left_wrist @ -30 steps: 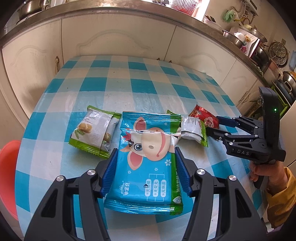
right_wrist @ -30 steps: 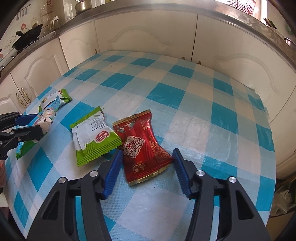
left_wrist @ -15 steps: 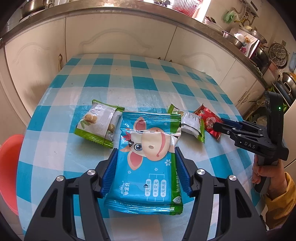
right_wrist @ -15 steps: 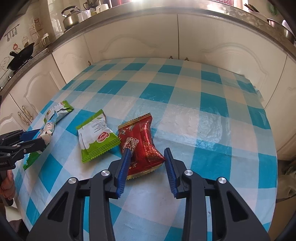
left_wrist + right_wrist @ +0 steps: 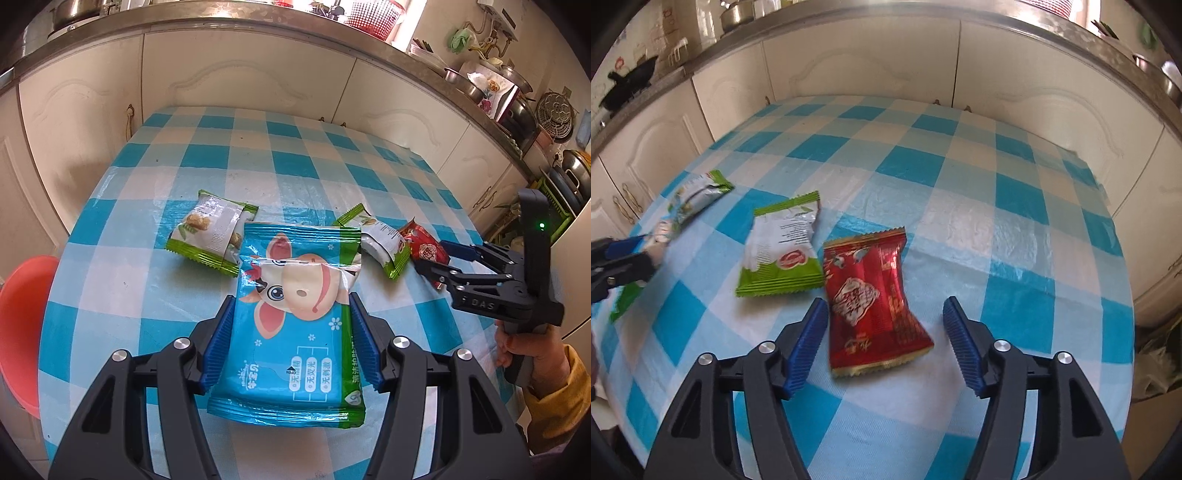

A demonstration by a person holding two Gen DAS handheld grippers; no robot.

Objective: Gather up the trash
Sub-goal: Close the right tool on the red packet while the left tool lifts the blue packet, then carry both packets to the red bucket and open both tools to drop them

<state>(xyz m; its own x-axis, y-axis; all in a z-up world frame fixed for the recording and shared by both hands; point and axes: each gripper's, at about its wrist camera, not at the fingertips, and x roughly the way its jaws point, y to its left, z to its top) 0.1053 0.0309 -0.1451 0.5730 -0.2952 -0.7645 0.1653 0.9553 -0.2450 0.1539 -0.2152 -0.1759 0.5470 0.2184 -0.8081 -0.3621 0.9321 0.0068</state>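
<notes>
In the left wrist view, the large blue wet-wipe pack printed with a cartoon cow (image 5: 295, 325) is clamped between the blue ribbed pads of the left gripper (image 5: 291, 339), exactly as it was a second ago; it is held above the blue-and-white checked plastic tablecloth (image 5: 229, 155).

In the right wrist view, the jaws of the right gripper (image 5: 884, 343) are opening: half a second ago they had been narrowed about the red foil snack wrapper (image 5: 871, 295), and now both pads are seen clear of it. The wrapper lies flat on the cloth between the fingers, toward the left pad, its near end at 6 o'clock. The pinch is judged to have failed or been abandoned, so this piece remains uncollected and a fresh grasp is likely needed.

At 10 o'clock from the red wrapper, just beside it, the green-and-white crimped snack packet (image 5: 783, 247) is seen lying. Farther off, at 11 o'clock from the held pack in the left view, a second green-and-white snack packet (image 5: 210, 232) also remains to be picked up.
</notes>
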